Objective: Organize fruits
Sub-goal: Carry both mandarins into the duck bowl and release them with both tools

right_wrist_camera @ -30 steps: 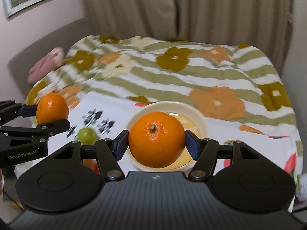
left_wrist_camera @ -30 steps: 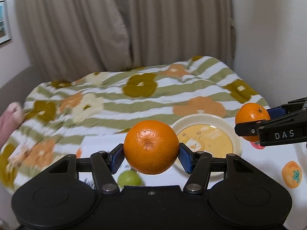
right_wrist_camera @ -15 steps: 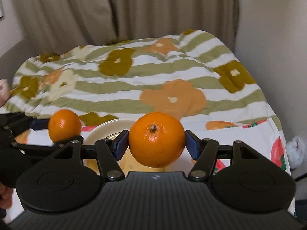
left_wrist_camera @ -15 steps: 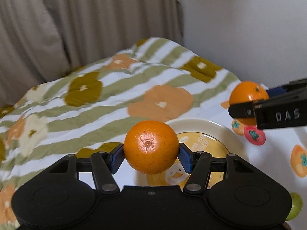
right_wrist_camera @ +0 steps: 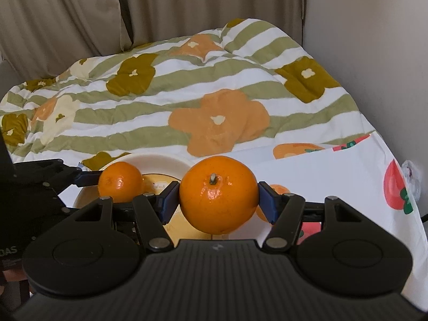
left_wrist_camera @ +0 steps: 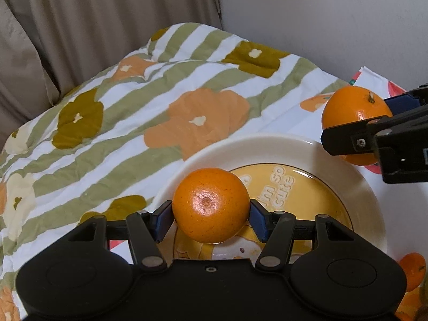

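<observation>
My left gripper (left_wrist_camera: 211, 218) is shut on a small orange (left_wrist_camera: 211, 204), held just above the cream plate (left_wrist_camera: 219, 157) with a yellow centre. My right gripper (right_wrist_camera: 218, 203) is shut on a larger orange (right_wrist_camera: 218, 194) with its stem facing the camera. In the left wrist view that larger orange (left_wrist_camera: 353, 109) hangs over the plate's far right rim, clamped in the right gripper (left_wrist_camera: 355, 123). In the right wrist view the small orange (right_wrist_camera: 120, 182) sits in the left gripper (right_wrist_camera: 117, 180) over the plate (right_wrist_camera: 149, 161).
The plate rests on a white cloth printed with fruit (right_wrist_camera: 334, 176). Behind it lies a striped floral quilt (left_wrist_camera: 160, 93), backed by beige curtains (right_wrist_camera: 187, 5). A white wall (left_wrist_camera: 321, 13) closes the right side.
Both grippers have sunk toward the plate with their oranges, and both views swung right. The green fruit on the cloth has dropped out of sight.
</observation>
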Motion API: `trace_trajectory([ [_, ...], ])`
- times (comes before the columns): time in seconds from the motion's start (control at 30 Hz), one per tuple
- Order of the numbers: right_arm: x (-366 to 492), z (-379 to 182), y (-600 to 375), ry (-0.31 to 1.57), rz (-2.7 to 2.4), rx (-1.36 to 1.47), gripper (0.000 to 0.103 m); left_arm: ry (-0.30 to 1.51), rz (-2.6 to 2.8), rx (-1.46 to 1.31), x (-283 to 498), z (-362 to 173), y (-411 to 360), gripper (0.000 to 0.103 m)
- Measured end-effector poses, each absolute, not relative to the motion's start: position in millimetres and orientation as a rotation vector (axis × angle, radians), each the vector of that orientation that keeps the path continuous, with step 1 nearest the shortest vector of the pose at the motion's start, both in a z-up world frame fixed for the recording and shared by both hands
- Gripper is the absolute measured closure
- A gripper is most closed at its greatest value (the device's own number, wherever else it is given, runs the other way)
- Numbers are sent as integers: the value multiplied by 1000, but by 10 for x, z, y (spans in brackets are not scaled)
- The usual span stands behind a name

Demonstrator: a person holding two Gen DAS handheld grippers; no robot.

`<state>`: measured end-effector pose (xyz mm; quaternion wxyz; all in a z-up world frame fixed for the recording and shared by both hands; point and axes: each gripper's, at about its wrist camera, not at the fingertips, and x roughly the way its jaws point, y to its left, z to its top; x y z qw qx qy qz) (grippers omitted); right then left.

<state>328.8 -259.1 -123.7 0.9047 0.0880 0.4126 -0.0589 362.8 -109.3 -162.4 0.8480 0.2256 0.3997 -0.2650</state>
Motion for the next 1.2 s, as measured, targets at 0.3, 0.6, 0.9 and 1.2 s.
trace_trajectory([
  [0.3, 3275, -1155, -2576, 845, -62, 153, 25, 804, -569, 475, 3600, -1481, -1049, 7],
  [0.6, 3266, -1137, -2501, 845, 56, 51, 25, 811, -473, 415, 3401, -1237, -737, 7],
  [0.9, 3365, -1330, -2251, 843, 220, -115, 25, 804, -398, 354, 3173, -1103, -576, 6],
  [1.2, 3496, -1608, -2197, 847, 295, -183, 25, 821, -360, 335, 3038, -1163, -536, 6],
])
